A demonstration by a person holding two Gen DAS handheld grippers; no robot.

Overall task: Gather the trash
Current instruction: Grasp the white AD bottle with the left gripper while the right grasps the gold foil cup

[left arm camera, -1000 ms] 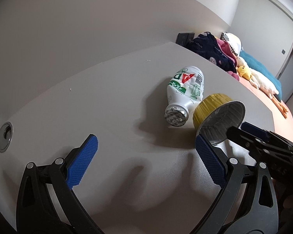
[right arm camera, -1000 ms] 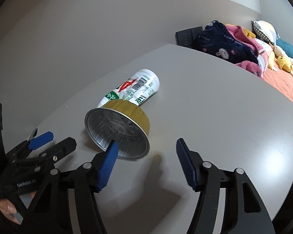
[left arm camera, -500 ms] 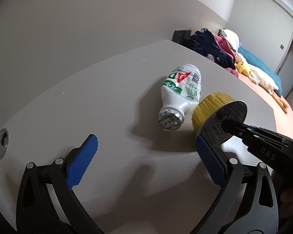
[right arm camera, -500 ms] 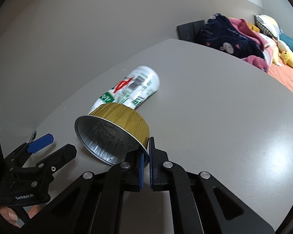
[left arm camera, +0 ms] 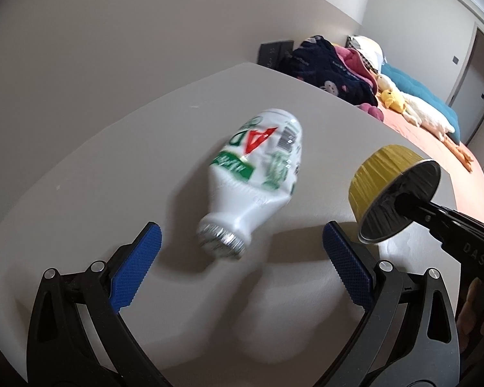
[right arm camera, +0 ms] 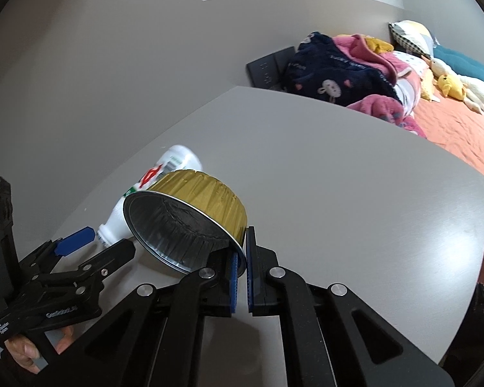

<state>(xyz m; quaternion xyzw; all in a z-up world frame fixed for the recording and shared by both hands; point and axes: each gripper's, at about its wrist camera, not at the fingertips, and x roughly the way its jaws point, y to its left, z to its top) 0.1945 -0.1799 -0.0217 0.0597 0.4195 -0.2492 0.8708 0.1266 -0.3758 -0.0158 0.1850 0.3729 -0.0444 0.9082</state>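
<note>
The right gripper is clenched on the rim of the round foil cup with the gold pleated outside and silver inside, one blue pad inside the wall and one outside. The cup hangs tilted on its side, its open mouth turned toward the right wrist camera, lifted clear of the grey tabletop; from the left wrist view a shadow lies on the surface beneath it.

Over on the other side, the left gripper is wide open, nothing between its blue ribbed pads. Just ahead of them lies the white plastic bottle with the red and green label, flat on its side, its foil-sealed mouth pointing back at the gripper and its base toward the far edge of the table. The bottle is blurred, so the small print cannot be read. Its neck sits between the lines of the two fingers but touches neither.

The bottle lies out in the middle of the tabletop, well in from every edge, and the held cup hovers just beside it, toward the edge nearest the bed.

Past the far corner, a heap of navy and pink clothes is piled on an orange bedspread, with a yellow plush toy further along.
</note>
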